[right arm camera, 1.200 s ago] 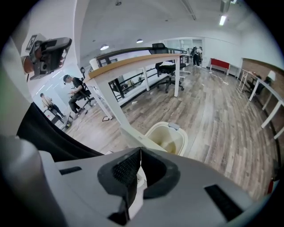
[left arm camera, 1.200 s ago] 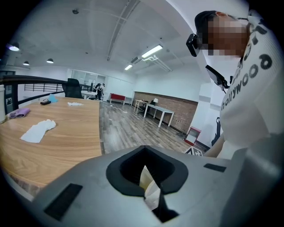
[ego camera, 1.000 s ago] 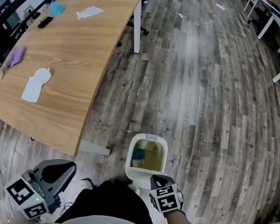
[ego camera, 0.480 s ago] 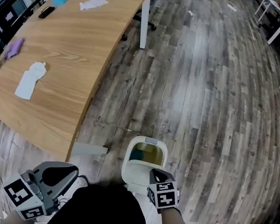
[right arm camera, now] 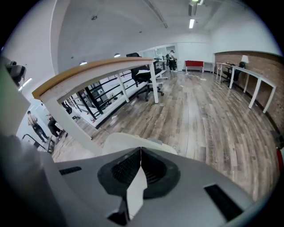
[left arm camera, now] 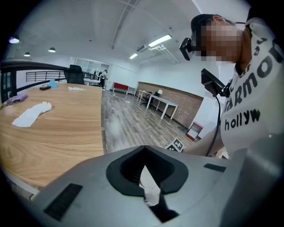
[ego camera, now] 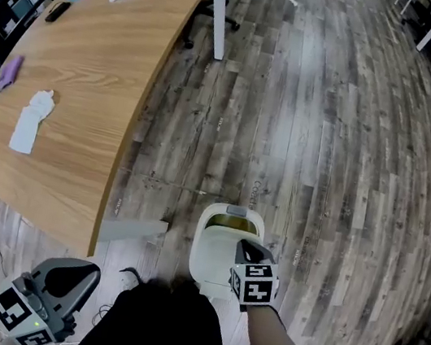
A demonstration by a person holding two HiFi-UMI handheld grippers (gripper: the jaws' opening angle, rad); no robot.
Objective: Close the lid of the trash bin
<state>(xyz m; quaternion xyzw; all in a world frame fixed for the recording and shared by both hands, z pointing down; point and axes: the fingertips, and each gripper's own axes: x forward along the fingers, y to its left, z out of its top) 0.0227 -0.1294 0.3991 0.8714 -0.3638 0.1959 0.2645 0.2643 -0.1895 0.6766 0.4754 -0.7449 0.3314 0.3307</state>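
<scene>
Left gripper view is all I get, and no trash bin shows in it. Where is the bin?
Observer: The trash bin stands on the floor by the wooden table's near corner.
Operator: Is its lid down?
Observer: Nearly; the lid covers most of it, with a narrow gap at the far edge.
Operator: Which gripper is on it?
Observer: The right gripper, jaws together, is over the lid.
</scene>
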